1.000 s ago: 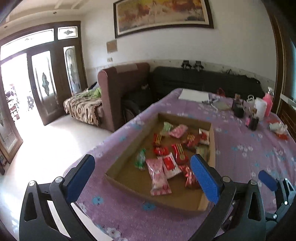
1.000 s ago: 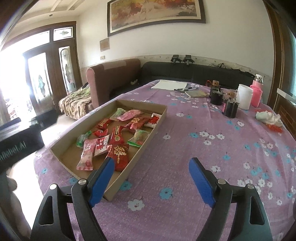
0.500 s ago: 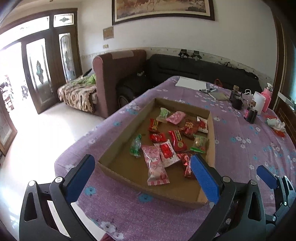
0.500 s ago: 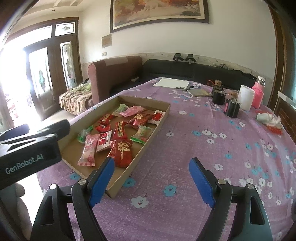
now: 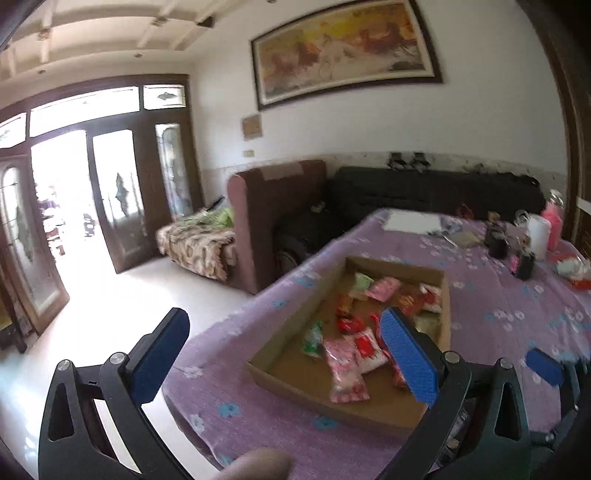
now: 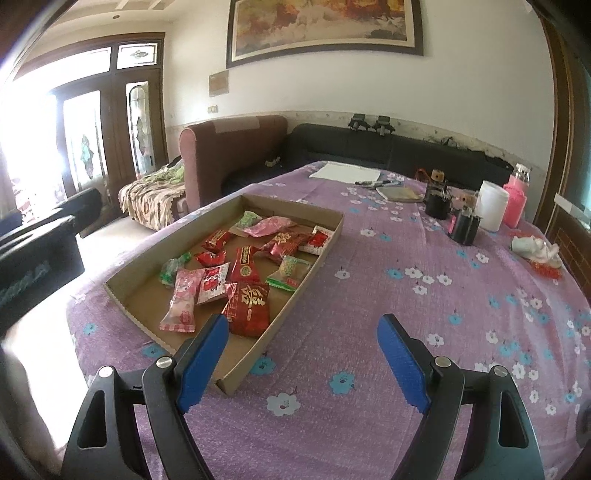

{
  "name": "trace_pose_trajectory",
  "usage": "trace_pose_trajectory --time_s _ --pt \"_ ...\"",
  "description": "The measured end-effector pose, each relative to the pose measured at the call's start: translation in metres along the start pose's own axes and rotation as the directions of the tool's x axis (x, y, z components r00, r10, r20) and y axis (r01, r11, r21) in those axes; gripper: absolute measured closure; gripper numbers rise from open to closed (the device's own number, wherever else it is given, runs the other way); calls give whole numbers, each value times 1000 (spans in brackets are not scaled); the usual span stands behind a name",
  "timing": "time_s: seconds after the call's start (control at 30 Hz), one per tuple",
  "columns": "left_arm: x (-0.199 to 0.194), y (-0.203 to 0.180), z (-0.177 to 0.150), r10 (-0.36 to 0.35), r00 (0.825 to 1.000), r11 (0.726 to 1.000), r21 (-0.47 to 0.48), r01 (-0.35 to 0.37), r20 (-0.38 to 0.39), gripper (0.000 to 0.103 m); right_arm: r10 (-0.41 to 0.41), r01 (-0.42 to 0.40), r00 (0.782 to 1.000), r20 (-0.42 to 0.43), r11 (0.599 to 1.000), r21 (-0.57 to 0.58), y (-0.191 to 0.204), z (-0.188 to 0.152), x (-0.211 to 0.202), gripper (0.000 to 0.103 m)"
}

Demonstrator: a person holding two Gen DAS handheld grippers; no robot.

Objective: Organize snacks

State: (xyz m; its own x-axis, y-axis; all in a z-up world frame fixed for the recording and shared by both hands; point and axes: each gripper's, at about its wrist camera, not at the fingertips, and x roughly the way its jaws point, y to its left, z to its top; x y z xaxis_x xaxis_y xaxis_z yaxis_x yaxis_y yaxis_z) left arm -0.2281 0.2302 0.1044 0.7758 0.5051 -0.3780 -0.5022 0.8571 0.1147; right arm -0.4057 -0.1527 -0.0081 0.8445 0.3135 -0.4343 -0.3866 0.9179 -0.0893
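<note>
Both tongs are wide open and hold nothing. The left tongs (image 5: 284, 354) have lifted away and now look higher; the right tongs (image 6: 299, 358) hover near. All snacks (image 6: 240, 273) lie loose in the cardboard tray (image 6: 321, 258) on the desk (image 6: 406, 295).

This is a home living room. A large framed painting (image 6: 325, 27) hangs on the far white wall above a black sofa (image 6: 388, 147), with a brown armchair (image 6: 229, 155) to its left. Wooden glazed doors (image 5: 110, 192) at far left let in daylight. In the near part stands a table under a purple floral cloth (image 6: 424, 295), holding a pink bottle (image 6: 517, 199) and a white jar (image 6: 493, 205).
</note>
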Motion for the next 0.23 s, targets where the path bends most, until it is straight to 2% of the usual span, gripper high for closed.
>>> trace_pose_trajectory --time_s 0.07,0.17,0.23 --pt "12 -5 -1 -79 993 996 34 83 -91 0 4 -4 1000 1 1000 0 -1 1 -1 19" --pt "23 -12 -7 -120 977 991 44 130 -175 0 -5 5 1000 -2 1000 0 -4 2 -2 19" --pt "26 -16 -8 -119 971 991 37 129 -208 0 -5 5 1000 -11 1000 1 -9 1 -1 19"
